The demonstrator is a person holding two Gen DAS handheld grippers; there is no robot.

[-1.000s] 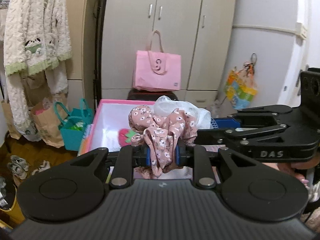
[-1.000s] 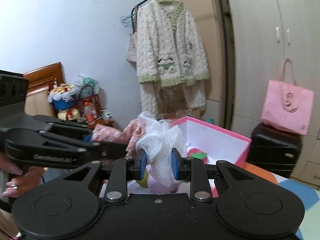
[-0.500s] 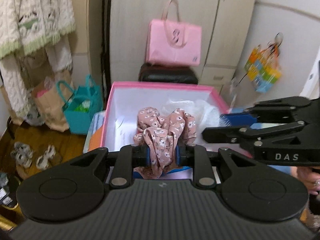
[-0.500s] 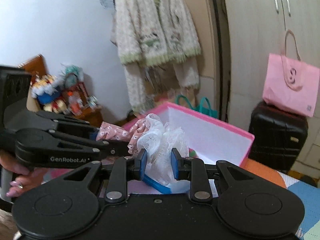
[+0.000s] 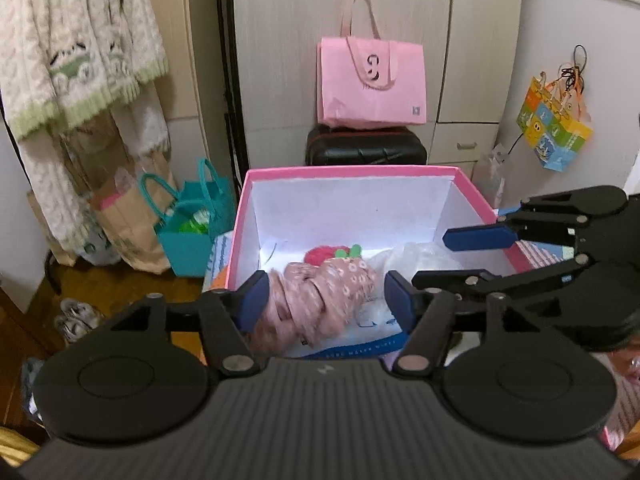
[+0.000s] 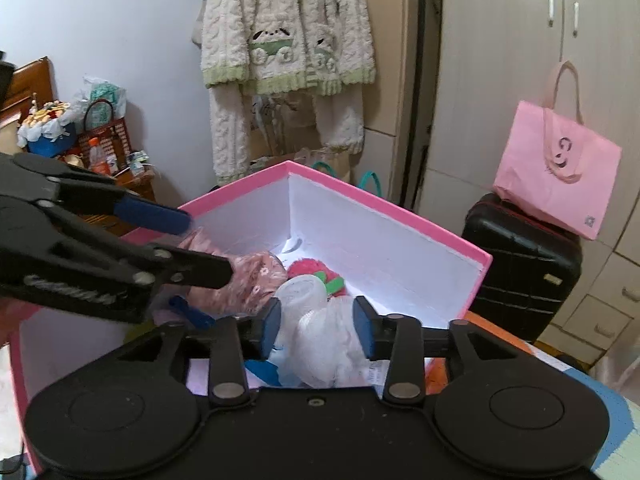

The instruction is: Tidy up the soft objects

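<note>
A pink box (image 5: 352, 171) with white inner walls stands open in front of both grippers; it also shows in the right wrist view (image 6: 384, 212). My left gripper (image 5: 324, 298) is open over the box's near edge, and a pink floral cloth (image 5: 320, 300), blurred, is between its fingers, let go. My right gripper (image 6: 318, 328) is open, with a white mesh puff (image 6: 332, 344) loose between its fingers inside the box. A red strawberry plush (image 5: 326, 254) lies on the box floor; it shows in the right wrist view (image 6: 310, 272) too.
A pink tote bag (image 5: 372, 84) sits on a black suitcase (image 5: 366, 150) behind the box. Teal and paper bags (image 5: 188, 224) stand on the floor at left. A cream knitted cardigan (image 6: 288, 40) hangs by the wardrobe. A cluttered wooden side table (image 6: 80, 148) is at far left.
Both grippers have tilted down over the pink box and opened. The floral cloth and the white mesh puff have left the grip and are dropping into the box.
</note>
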